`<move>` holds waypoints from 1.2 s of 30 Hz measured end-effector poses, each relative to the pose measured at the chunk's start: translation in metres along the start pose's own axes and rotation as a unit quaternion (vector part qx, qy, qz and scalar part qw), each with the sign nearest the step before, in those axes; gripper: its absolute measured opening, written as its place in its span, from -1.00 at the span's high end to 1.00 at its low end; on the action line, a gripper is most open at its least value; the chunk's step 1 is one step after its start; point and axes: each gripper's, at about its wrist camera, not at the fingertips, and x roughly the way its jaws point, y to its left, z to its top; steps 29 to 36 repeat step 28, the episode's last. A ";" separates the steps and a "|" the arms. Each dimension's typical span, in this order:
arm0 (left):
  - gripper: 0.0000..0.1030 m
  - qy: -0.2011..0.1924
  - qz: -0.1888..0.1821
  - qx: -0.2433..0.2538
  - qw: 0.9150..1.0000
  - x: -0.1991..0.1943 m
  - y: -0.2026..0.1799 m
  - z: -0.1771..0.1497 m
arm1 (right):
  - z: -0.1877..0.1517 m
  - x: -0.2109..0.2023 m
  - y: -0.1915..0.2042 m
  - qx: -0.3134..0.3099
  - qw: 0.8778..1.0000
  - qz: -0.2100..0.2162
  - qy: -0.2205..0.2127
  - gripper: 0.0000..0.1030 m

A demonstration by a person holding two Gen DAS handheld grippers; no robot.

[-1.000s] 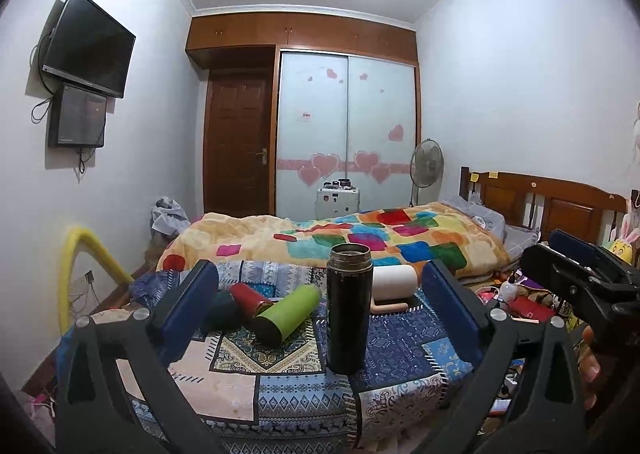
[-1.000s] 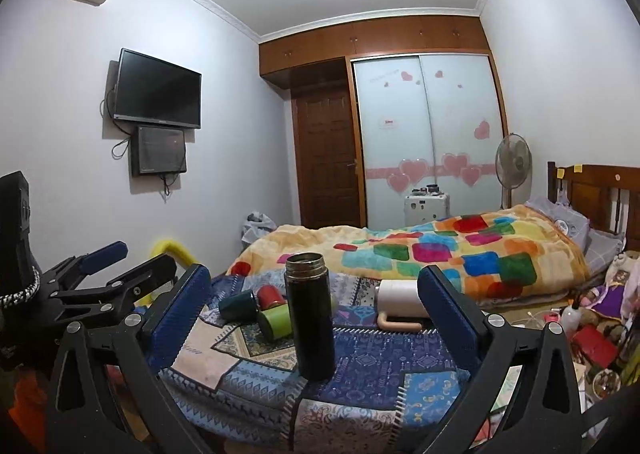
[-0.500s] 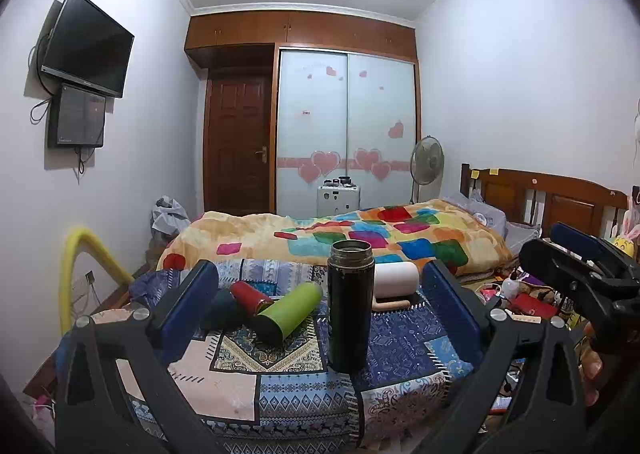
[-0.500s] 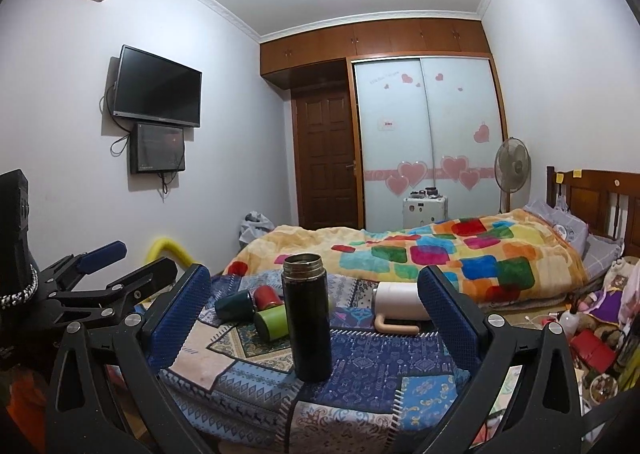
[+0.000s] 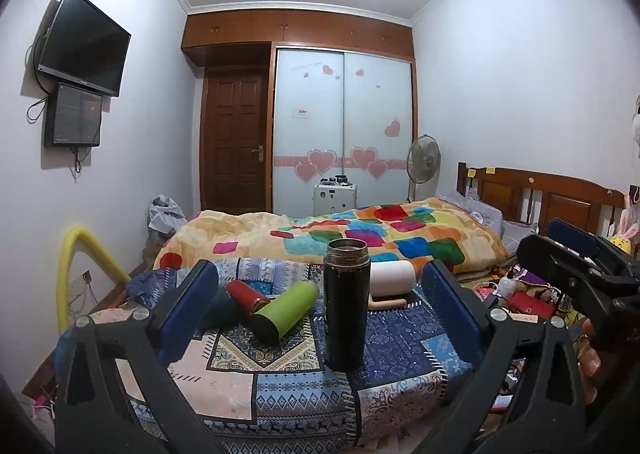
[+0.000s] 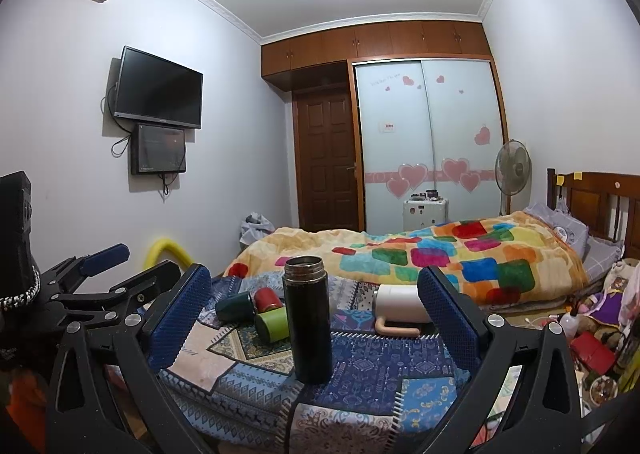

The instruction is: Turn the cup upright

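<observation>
A black flask (image 5: pixel 346 304) stands upright, without a lid, on the patterned cloth (image 5: pixel 280 366); it also shows in the right wrist view (image 6: pixel 308 320). Behind it lie a green cup (image 5: pixel 286 312), a red cup (image 5: pixel 246 296), a dark green cup (image 6: pixel 236 306) and a white mug (image 5: pixel 392 278) with a wooden handle, all on their sides. My left gripper (image 5: pixel 320 314) is open and empty, a little short of the flask. My right gripper (image 6: pixel 314 324) is open and empty, likewise short of the flask. Each gripper shows at the edge of the other's view.
A bed with a colourful blanket (image 5: pixel 360 234) lies behind the cloth-covered table. Clutter (image 6: pixel 592 334) sits on the floor at the right. A yellow tube (image 5: pixel 76 254) stands at the left wall. A fan (image 6: pixel 512 169) and wardrobe stand at the back.
Both grippers have drifted slightly; the view has risen a little. The flask and cups have not moved.
</observation>
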 end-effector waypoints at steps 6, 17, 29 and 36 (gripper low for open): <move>-1.00 0.000 0.000 -0.003 1.000 -0.002 0.000 -0.001 | 0.002 -0.001 -0.001 0.001 1.000 0.000 -0.003 -1.00; -1.00 0.003 -0.004 -0.006 1.000 -0.002 0.000 0.000 | 0.002 -0.002 -0.002 0.004 1.000 0.000 -0.004 -1.00; -1.00 0.015 -0.013 -0.010 1.000 0.003 -0.001 -0.001 | -0.003 0.002 -0.007 0.011 1.000 -0.006 0.007 -1.00; -1.00 0.015 -0.013 -0.010 1.000 0.003 -0.001 -0.001 | -0.003 0.002 -0.007 0.011 1.000 -0.006 0.007 -1.00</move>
